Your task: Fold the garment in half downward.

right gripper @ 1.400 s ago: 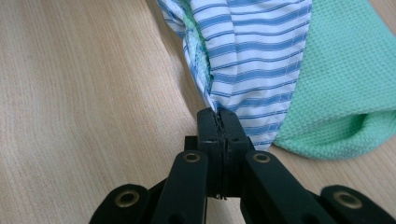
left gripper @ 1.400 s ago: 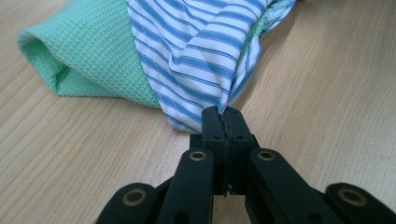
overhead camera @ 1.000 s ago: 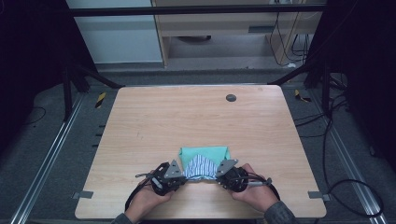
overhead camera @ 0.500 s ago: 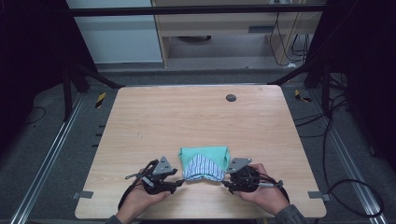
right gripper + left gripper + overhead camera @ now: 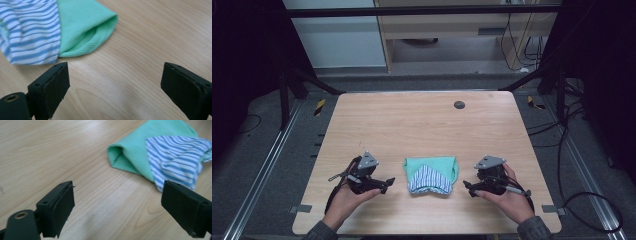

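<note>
1. The folded cloth (image 5: 431, 174) lies flat on the near half of the wooden table (image 5: 422, 125), roughly midway between its left and right edges.
2. Its lower layer is mint green with a fine ribbed weave; the folded ends at left and right are rounded and gape slightly open.
3. A blue-and-white striped layer lies on top, shaped like a triangle whose tip points away from the person.
4. The striped edge nearest the person is slightly rumpled and reaches just past the green.

Folded green cloth (image 5: 431, 174) between left tongs (image 5: 388, 182), right tongs (image 5: 467, 187), both spread, apart
</note>
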